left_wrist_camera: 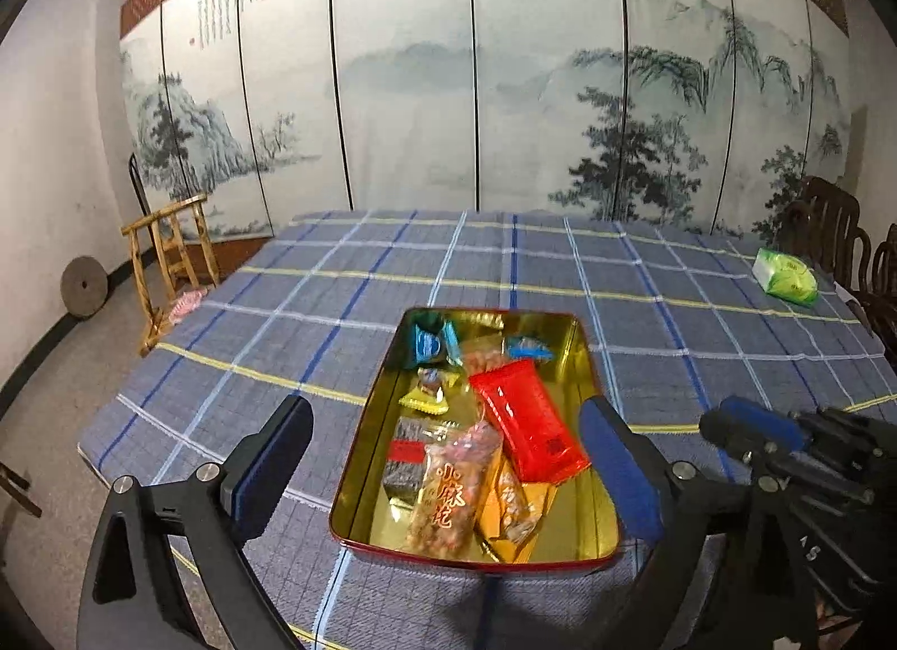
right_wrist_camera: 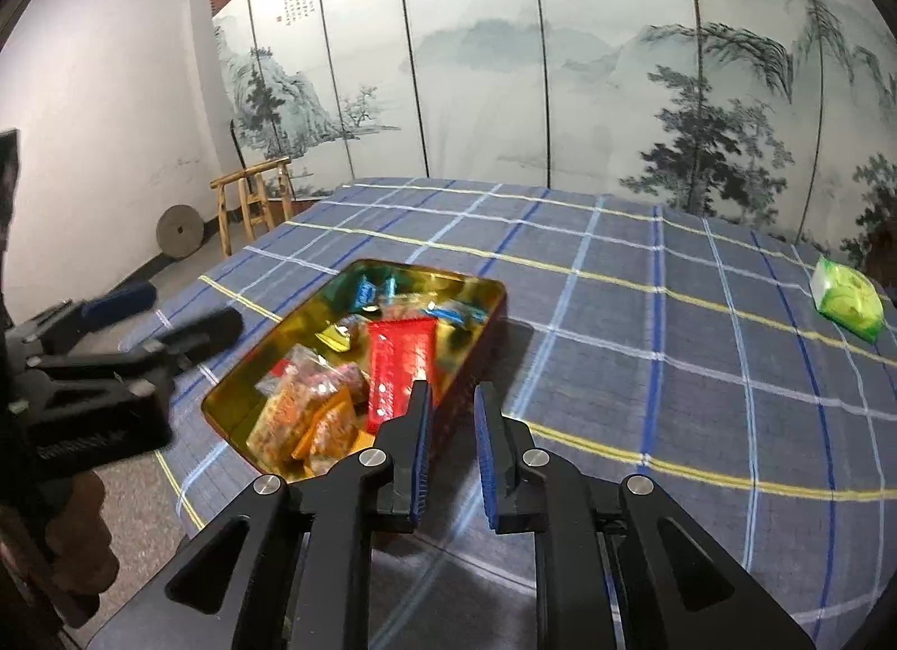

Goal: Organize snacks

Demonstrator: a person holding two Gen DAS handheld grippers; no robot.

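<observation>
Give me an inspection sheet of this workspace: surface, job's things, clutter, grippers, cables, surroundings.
Surface: table under a blue plaid tablecloth.
Job's things: gold-lined tin with a red outer wall holds the snacks: red packet, blue-wrapped candies, yellow packet, clear bag with red characters.
Clutter: green pack lies alone near the table's far right edge.
Grippers: left gripper open wide, straddling the tin's near end, holding nothing; right gripper open with a narrow gap, empty, beside the tin.
Cables: nothing seen.
Surroundings: painted landscape screen, wooden chair, round stone against the wall.
</observation>
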